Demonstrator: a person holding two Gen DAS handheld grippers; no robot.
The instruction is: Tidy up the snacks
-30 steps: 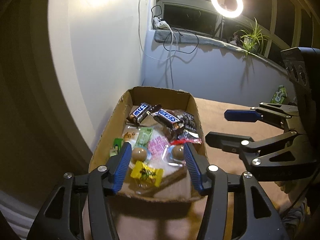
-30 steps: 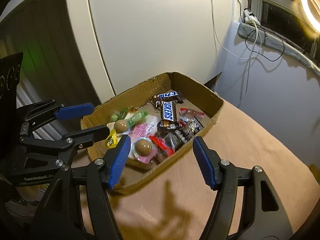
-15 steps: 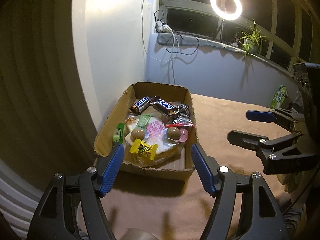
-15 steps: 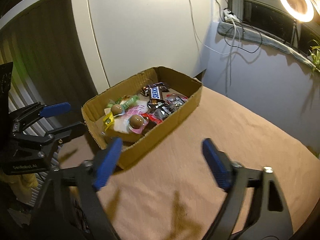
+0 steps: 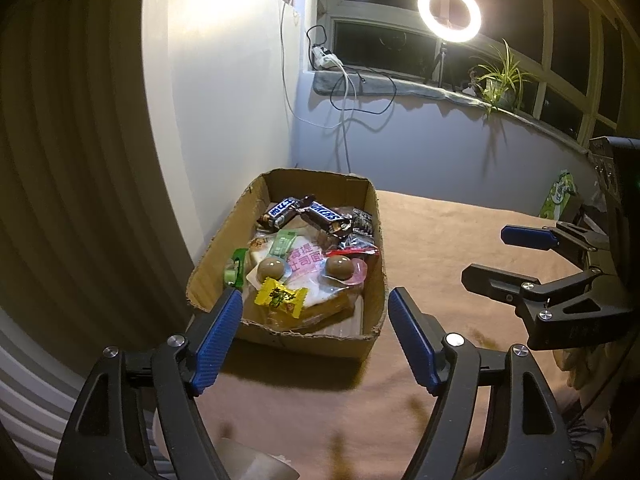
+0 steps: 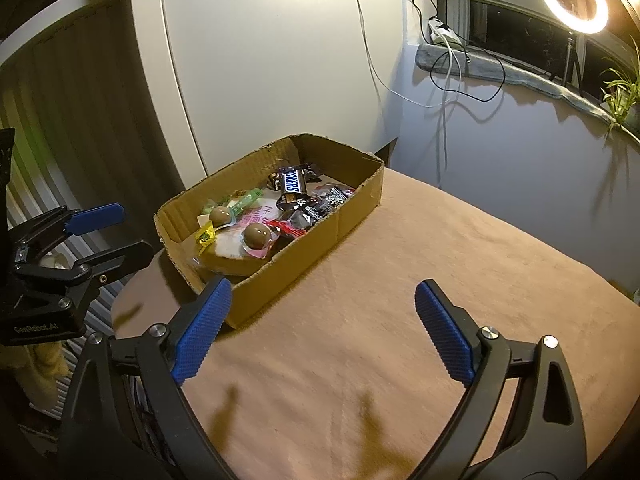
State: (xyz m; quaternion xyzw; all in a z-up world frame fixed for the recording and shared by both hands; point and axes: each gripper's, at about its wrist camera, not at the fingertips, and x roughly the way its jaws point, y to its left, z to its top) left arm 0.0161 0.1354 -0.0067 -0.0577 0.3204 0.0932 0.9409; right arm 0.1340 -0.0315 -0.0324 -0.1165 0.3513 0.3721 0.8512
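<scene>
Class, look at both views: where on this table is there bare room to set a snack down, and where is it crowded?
Free: the tan tablecloth right of the cardboard box, reaching toward the purple wall, and the strip between the box and the right gripper. Crowded: inside the box, where snacks overlap.

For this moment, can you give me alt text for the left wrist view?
An open cardboard box of wrapped snacks, chocolate bars at the back, sits on a brown cloth. The left gripper frames its near end, jaws opening and empty. The right gripper hangs open at right.
</scene>
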